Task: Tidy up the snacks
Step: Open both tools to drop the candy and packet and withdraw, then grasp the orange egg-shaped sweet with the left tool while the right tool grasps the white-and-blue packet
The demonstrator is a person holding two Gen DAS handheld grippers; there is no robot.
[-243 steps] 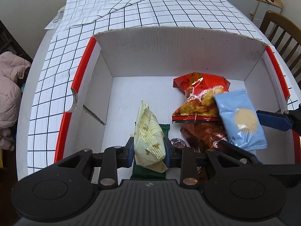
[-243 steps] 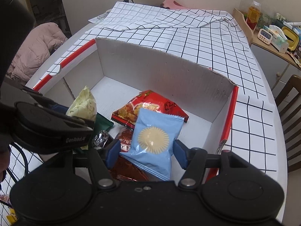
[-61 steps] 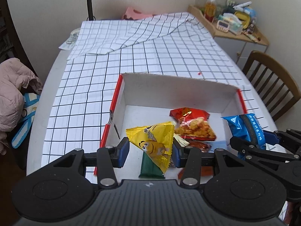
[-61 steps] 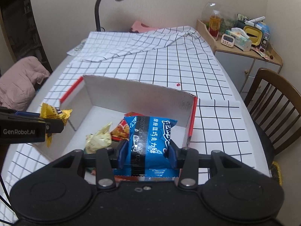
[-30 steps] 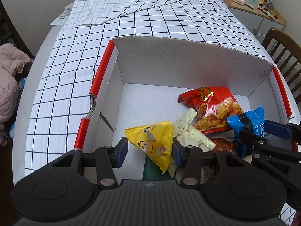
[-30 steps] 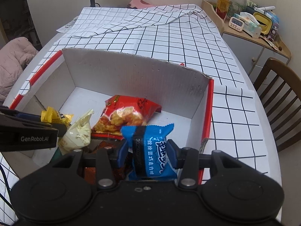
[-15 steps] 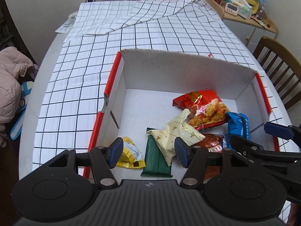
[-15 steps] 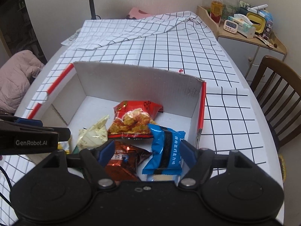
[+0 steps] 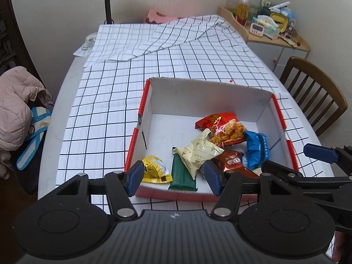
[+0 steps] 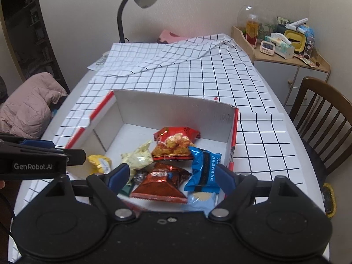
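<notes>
Below both grippers, snacks were seen lying in the box [image 9: 265, 101]; left gripper [image 9: 173, 177] jaws stood parted, empty; right gripper [image 10: 170, 176] jaws were opening, empty, above the blue packet [image 10: 203, 169].

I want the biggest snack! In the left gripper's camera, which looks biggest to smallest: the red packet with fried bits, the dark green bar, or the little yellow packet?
1. Red fried-snack packet: looks largest, though it lies farthest away.
2. Dark green bar: close behind; partly hidden under the cream packet, so these two are uncertain.
3. Yellow packet: clearly smallest, although nearest the camera.
</notes>
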